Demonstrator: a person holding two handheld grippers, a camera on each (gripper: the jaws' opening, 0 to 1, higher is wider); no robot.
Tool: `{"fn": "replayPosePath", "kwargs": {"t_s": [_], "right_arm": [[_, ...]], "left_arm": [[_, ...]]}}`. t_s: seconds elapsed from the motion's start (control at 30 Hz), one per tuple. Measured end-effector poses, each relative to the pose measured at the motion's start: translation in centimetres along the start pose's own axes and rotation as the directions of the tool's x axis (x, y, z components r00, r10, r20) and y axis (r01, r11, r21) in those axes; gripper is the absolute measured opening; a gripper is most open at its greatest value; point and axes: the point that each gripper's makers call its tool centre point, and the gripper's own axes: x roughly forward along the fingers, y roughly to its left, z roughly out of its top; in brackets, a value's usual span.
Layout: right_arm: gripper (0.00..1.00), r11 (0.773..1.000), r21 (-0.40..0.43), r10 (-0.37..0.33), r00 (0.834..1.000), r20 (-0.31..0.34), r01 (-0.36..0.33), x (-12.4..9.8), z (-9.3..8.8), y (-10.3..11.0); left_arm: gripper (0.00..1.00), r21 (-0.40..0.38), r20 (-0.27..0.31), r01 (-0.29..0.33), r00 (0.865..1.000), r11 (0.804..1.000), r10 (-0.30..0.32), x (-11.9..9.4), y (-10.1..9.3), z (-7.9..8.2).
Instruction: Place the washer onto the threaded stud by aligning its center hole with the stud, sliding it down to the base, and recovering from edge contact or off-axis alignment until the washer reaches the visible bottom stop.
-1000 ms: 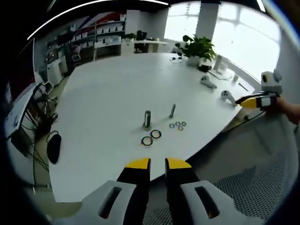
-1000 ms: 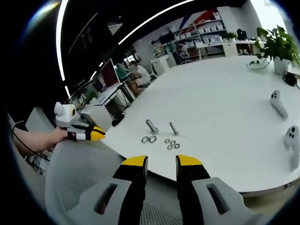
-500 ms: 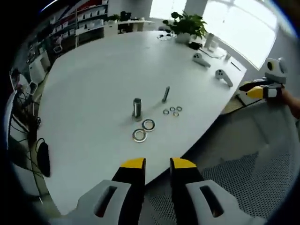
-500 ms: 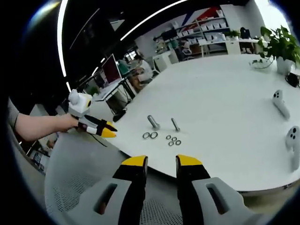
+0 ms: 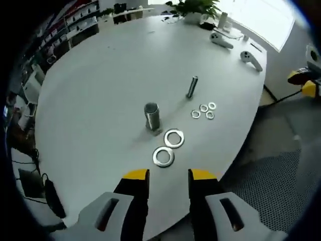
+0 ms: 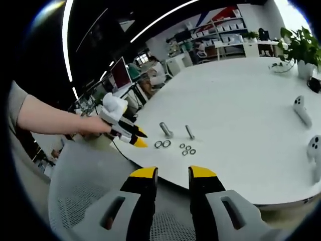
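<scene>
A thick threaded stud (image 5: 152,116) stands upright on the white table (image 5: 90,90), with a thinner stud (image 5: 192,87) beyond it. Two large washers (image 5: 174,137) (image 5: 163,156) lie flat just in front of the thick stud. Three small washers (image 5: 203,111) lie near the thin stud. My left gripper (image 5: 169,175) hovers open over the table's near edge, short of the large washers, with nothing between its jaws. In the right gripper view, the left gripper (image 6: 140,139) is held by a hand just left of the large washers (image 6: 162,144). My right gripper (image 6: 173,173) is open and empty, off the table edge.
Two white hand controllers (image 5: 251,59) (image 5: 220,40) and a potted plant (image 5: 193,7) sit at the table's far side. A mesh chair (image 6: 85,201) is below the right gripper. Desks, shelves and a seated person (image 6: 150,73) are in the background.
My left gripper has moved forward and over the table toward the large washers, and its jaws have spread wider. The right gripper has held still.
</scene>
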Motion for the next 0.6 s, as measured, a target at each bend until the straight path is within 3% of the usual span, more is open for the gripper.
{"fn": "replayPosePath", "kwargs": {"t_s": [0.17, 0.27, 0.47, 0.6], "right_arm": [[0.27, 1.000, 0.001, 0.000, 1.000, 0.003, 0.000, 0.0, 0.1, 0.0], [0.27, 1.000, 0.011, -0.006, 1.000, 0.014, 0.006, -0.1, 0.2, -0.1], [0.27, 1.000, 0.014, -0.011, 1.000, 0.024, 0.011, -0.1, 0.4, -0.3], [0.27, 1.000, 0.016, -0.015, 1.000, 0.022, 0.014, 0.0, 0.4, -0.4]], "left_arm": [[0.29, -0.012, -0.048, 0.021, 0.999, 1.000, -0.022, 1.3, 0.0, 0.1], [0.30, -0.092, -0.037, 0.046, 0.998, 0.995, -0.049, 2.1, -0.2, 0.5], [0.30, -0.077, -0.052, 0.029, 0.998, 0.997, -0.033, 2.9, 0.2, 1.1], [0.30, -0.052, -0.087, 0.021, 0.996, 0.998, -0.026, 3.6, 0.4, 0.7]]}}
